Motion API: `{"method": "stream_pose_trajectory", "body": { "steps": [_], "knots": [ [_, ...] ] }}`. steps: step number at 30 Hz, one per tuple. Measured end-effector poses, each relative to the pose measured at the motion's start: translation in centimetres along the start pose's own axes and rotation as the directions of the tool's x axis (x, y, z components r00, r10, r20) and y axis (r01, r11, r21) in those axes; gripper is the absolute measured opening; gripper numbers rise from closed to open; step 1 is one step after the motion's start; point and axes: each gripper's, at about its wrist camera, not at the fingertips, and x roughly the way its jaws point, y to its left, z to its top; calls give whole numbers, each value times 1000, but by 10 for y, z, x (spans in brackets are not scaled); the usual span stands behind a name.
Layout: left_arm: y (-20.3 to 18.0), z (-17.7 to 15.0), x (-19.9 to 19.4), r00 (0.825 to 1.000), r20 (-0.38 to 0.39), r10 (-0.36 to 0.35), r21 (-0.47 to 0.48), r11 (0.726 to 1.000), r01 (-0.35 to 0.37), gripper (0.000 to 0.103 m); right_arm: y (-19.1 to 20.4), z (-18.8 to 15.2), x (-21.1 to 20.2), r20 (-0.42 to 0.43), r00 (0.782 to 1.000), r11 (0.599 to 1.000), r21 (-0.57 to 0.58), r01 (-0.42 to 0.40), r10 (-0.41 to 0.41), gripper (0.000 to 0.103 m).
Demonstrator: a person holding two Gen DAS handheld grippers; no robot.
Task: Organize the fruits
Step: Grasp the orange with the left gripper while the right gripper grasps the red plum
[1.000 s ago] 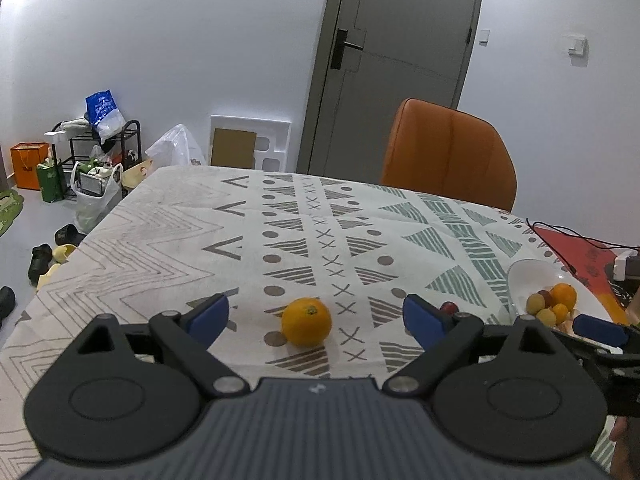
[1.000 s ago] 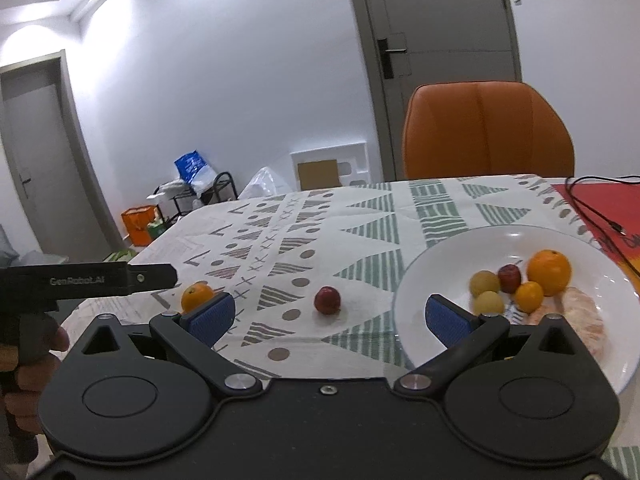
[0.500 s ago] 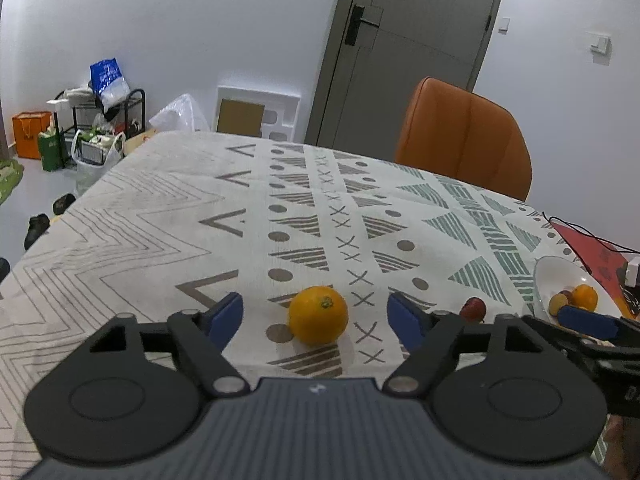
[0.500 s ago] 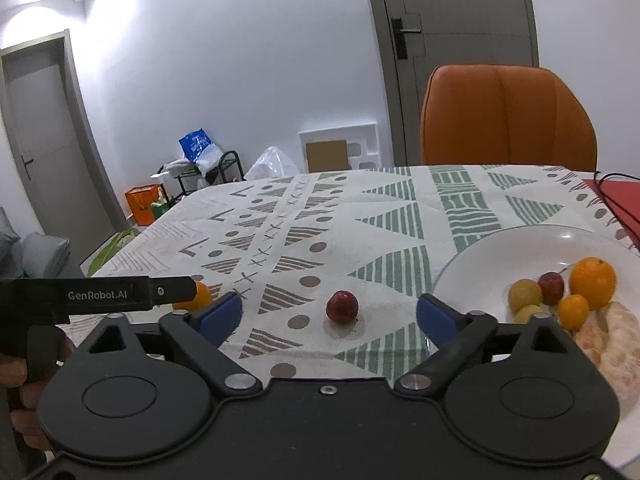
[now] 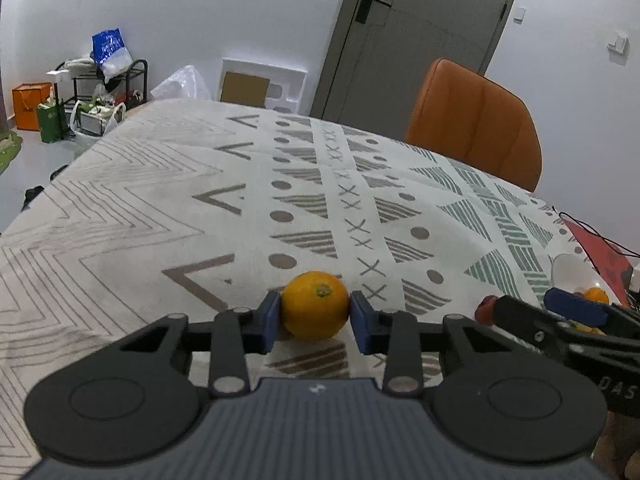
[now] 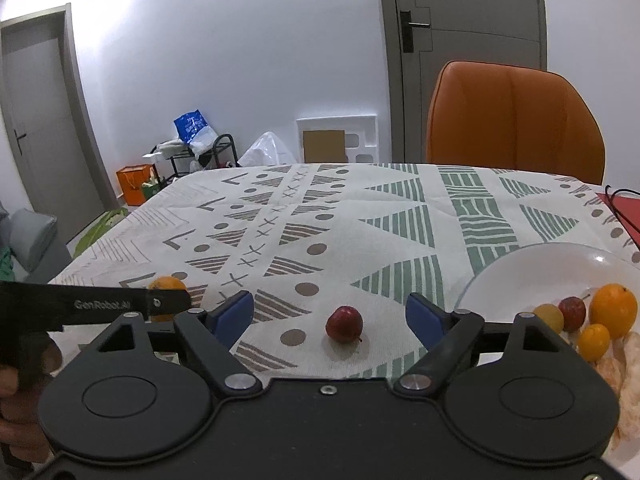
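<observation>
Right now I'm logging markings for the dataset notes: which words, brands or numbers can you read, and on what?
"GenRobot.AI", last letters blurred: side of the left tongs, seen from the right wrist.
"DAS", cut off: body of the right tongs, seen from the left wrist.
Blue bag on the rack: print too small to read.

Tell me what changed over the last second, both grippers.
The left gripper moved in on the orange and closed; its fingers now press both sides, the fruit still on the tablecloth. The right gripper shifted left from the plate to line up with the small red fruit, staying open. The plate's fruits stayed put.
</observation>
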Motion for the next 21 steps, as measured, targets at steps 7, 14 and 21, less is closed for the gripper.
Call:
{"method": "stream_pose_trajectory", "body": {
  "steps": [7, 14, 21],
  "knots": [
    [7, 7, -9, 1000, 27, 14, -17, 1000, -13, 36, 0, 1, 15, -29, 1000, 1000, 4, 10, -10, 75],
    [9, 10, -15, 999, 44, 21, -21, 1000, -20, 36, 3, -1, 31, -71, 997, 1000, -15, 12, -13, 38],
    [3, 8, -21, 998, 55, 13, -14, 1000, -13, 36, -2, 1, 11, -24, 1000, 1000, -7, 14, -14, 20]
  ]
}}
